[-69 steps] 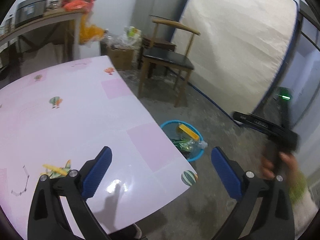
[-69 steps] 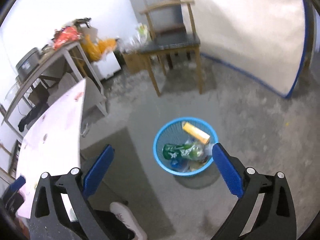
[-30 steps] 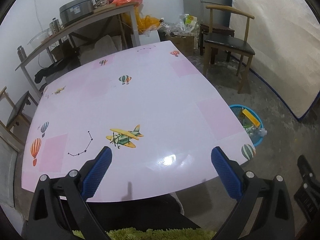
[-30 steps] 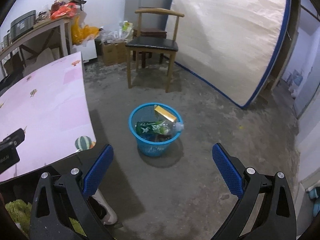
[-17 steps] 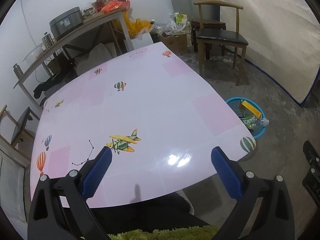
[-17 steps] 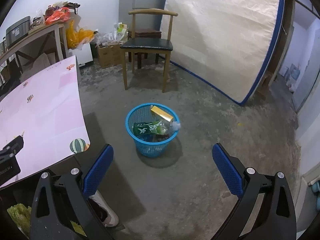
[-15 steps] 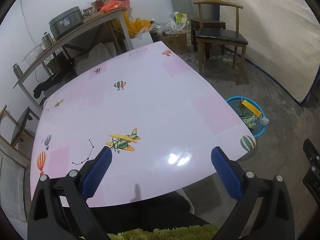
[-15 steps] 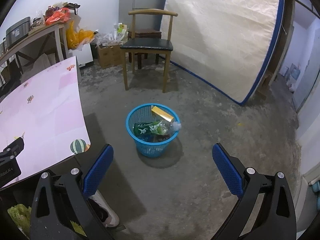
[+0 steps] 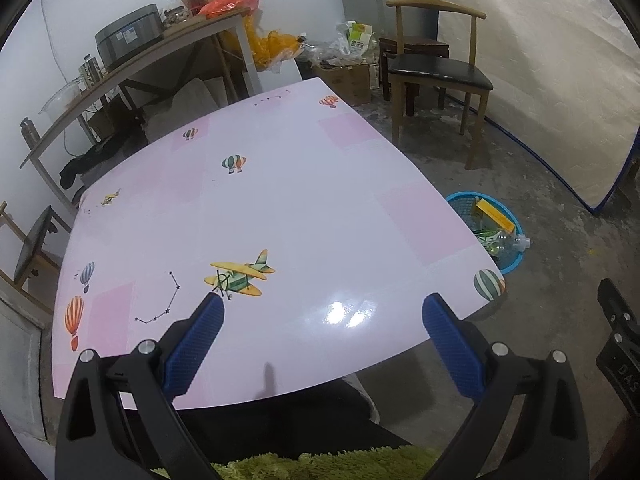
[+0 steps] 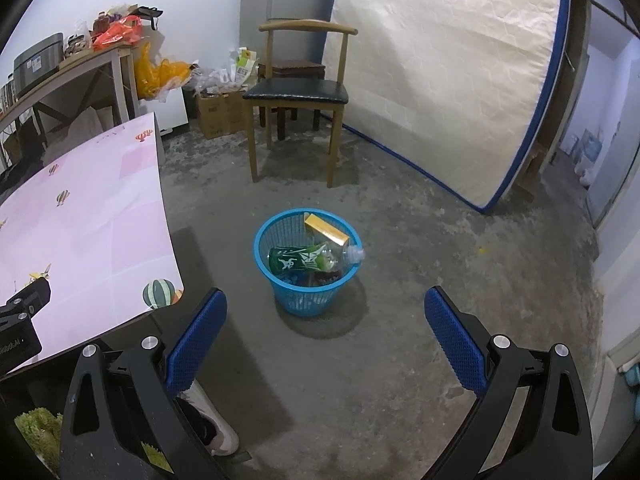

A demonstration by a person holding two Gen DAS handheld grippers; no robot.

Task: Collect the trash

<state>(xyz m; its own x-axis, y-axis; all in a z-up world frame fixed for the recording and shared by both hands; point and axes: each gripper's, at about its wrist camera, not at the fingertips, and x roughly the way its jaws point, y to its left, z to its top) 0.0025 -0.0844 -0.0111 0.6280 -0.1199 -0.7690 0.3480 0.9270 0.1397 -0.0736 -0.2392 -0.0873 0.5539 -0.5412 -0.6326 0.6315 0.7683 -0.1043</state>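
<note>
A blue mesh trash basket (image 10: 310, 304) stands on the concrete floor beside the table's corner; it appears again as the basket (image 9: 514, 262) past the table edge. Inside lie a green-labelled plastic bottle (image 10: 308, 259) and a yellow carton (image 10: 326, 230). My right gripper (image 10: 326, 332) hovers open above the floor, short of the basket, with nothing between its fingers. My left gripper (image 9: 322, 336) is open over the near edge of the pink printed tabletop (image 9: 280, 184), holding nothing. No loose trash shows on the table.
A wooden chair (image 10: 298, 92) with a black seat stands behind the basket. A mattress (image 10: 440, 72) leans on the right wall. A cluttered side table (image 9: 160, 44) and a cardboard box (image 10: 218, 114) sit at the back. A person's shoe (image 10: 212, 428) is near my right gripper.
Over two seconds the left gripper swung from the table's corner to face the whole tabletop, and the right drew back from above the basket. In the last half second, almost nothing moved.
</note>
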